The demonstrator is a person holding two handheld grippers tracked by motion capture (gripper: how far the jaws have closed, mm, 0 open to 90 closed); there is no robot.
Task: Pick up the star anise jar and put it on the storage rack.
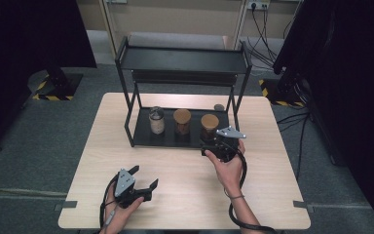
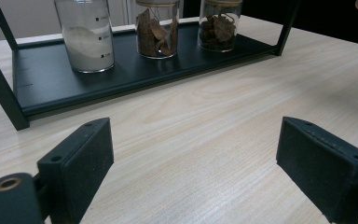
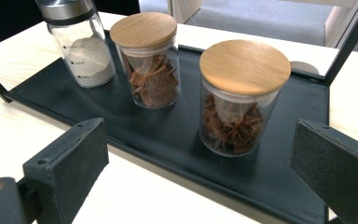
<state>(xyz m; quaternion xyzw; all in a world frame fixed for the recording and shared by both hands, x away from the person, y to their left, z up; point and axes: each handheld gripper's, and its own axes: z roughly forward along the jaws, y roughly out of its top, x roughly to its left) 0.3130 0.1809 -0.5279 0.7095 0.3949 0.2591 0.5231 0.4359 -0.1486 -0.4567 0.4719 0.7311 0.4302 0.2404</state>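
The right tool (image 1: 213, 141) is held at the front edge of the black metal two-tier rack (image 1: 126, 122) on the pale wooden table (image 1: 185, 185), its jaws spread wide apart with nothing between them. Just ahead of it stands the glass jar with a round bamboo lid and dark reddish shreds inside (image 3: 238, 98), upright on the rack's lower shelf with its long axis vertical and the lid facing up. The jar sits at the right end of that shelf, nearest the rack's right post. In the right gripper view it stands ahead of the jaws, in line with the gap but nearer the right-hand jaw, and touches neither.

To its left on the same shelf stand a second bamboo-lidded glass jar of brown bark pieces (image 3: 148, 58) and, further left, a clear shaker with a metal cap and white powder (image 3: 79, 42), each apart from its neighbour.

The left tool (image 1: 144, 181) rests low over the table well in front of the rack's left half, its jaws also wide apart and empty.

The left gripper view shows printed marks on the shaker's side. The high view shows the rack's bare upper shelf.
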